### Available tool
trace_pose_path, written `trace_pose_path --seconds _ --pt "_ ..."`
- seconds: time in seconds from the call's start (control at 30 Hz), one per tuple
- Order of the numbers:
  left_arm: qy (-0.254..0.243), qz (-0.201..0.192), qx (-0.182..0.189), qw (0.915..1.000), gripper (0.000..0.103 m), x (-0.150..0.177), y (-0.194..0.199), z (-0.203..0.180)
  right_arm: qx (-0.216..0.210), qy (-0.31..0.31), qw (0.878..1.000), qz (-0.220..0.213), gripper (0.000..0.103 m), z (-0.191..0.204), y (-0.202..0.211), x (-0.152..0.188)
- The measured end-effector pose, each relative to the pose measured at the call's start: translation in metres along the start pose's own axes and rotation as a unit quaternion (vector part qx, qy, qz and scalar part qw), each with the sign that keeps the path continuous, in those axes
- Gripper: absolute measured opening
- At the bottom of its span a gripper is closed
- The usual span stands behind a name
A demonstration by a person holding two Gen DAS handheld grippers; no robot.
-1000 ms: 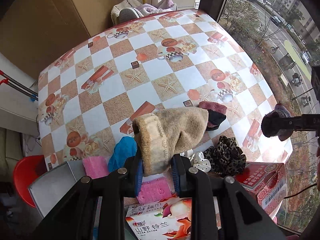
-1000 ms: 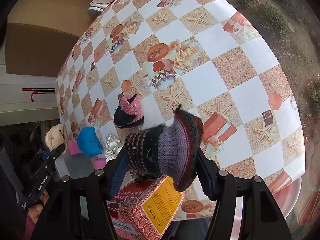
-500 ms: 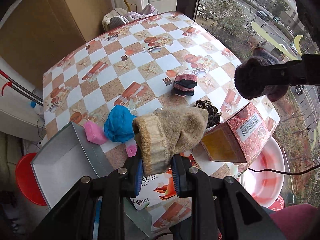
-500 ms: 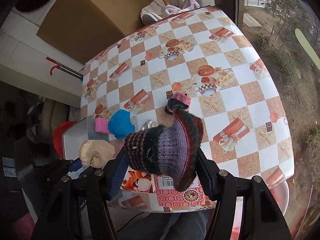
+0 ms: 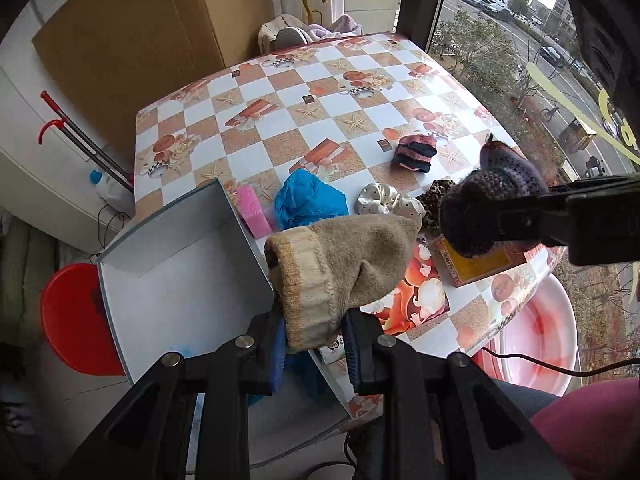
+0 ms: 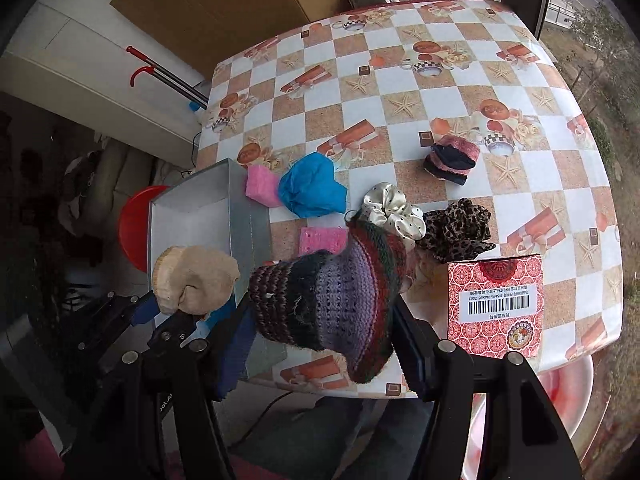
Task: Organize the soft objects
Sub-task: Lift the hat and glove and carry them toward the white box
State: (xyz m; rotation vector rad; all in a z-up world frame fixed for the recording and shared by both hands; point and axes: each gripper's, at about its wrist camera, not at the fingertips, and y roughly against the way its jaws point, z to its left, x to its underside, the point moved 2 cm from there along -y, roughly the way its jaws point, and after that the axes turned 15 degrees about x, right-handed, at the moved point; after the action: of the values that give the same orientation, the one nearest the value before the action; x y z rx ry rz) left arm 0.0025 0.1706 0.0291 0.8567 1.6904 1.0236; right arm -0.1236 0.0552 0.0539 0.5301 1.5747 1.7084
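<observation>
The left gripper (image 5: 314,344) is clamped on the cuff of a beige knit sock (image 5: 340,268), thick and ribbed with a paler band at the opening, held in the air at the right edge of the open grey box (image 5: 176,264). The right gripper (image 6: 324,344) is closed on a striped knit piece (image 6: 328,300) in purple, dark red and black, flared like a small hat, held above the table's near edge. Just beyond it stands a red patterned carton (image 6: 496,308) with a barcode label, blocking part of the near table. Past that lie a leopard-print scrunchie (image 6: 456,228) touching a white dotted scrunchie (image 6: 394,208), a pink sponge (image 6: 322,240), and a crumpled blue cloth (image 6: 312,190) beside a second pink sponge (image 6: 260,186) against the box wall. Further out, a pink-and-black folded sock (image 6: 452,158) rests alone on the checkered tablecloth (image 6: 400,72). A red basin (image 5: 72,320) sits below the box.
</observation>
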Motion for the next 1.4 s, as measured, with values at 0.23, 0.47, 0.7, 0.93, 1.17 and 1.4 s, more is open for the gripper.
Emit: trace_pose_path --seconds 0.23,0.47,0.7,0.93,1.17,1.4 --pt "0.016 -0.006 -0.005 0.9998 0.027 0.019 0.008 0.015 0.008 0.026 1.0 0.012 0.065 0.027 -0.007 0.015" --pt "0.005 -0.011 -0.003 0.9999 0.027 0.025 0.013 0.014 0.011 0.029 0.999 0.01 0.065 0.036 -0.007 0.021" --pt "-0.01 -0.012 -0.002 0.9999 0.027 0.025 0.015 0.012 0.013 0.015 1.0 0.011 0.065 0.034 -0.007 0.026" --pt "-0.027 -0.015 0.003 0.9995 0.027 0.025 0.016 0.008 0.017 0.008 1.0 0.012 0.065 0.033 -0.007 0.029" --pt "-0.031 -0.017 0.005 0.9993 0.027 0.026 0.017 0.008 0.02 0.003 1.0 0.01 0.065 0.032 -0.004 0.032" --pt "-0.033 -0.02 0.006 0.9992 0.027 0.028 0.018 0.009 0.019 0.004 1.0 0.009 0.065 0.034 -0.002 0.033"
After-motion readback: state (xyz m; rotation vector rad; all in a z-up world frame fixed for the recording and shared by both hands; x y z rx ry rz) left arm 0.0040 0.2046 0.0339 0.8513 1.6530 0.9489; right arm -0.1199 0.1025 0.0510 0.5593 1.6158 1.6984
